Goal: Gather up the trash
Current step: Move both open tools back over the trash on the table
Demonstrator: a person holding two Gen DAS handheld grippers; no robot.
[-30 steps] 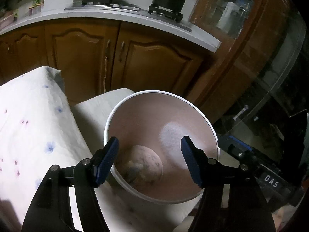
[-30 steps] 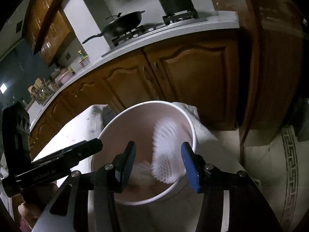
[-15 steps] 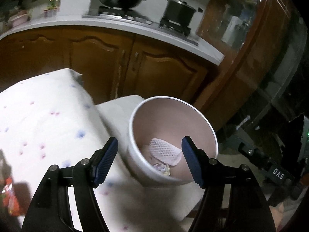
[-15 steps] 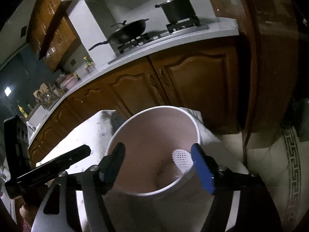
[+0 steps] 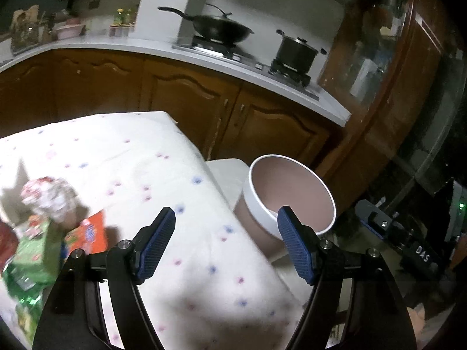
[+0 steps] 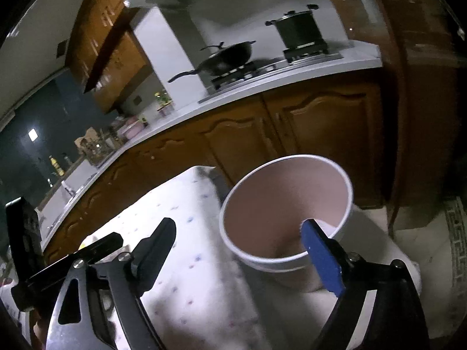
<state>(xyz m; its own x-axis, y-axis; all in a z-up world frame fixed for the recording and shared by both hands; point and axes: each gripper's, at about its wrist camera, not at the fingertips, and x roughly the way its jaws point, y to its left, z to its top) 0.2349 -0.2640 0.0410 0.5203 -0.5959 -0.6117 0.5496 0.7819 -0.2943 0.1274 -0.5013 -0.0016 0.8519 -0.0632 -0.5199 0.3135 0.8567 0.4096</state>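
Both jaws stood wide and empty: the left hand-held gripper and the right hand-held gripper had just been opening, nothing between them. Just beyond, the trash bucket sat right of the desk. Far left, wrappers lay uncollected, so plenty looked left to do.

Blurred wrappers cut off at left edge.
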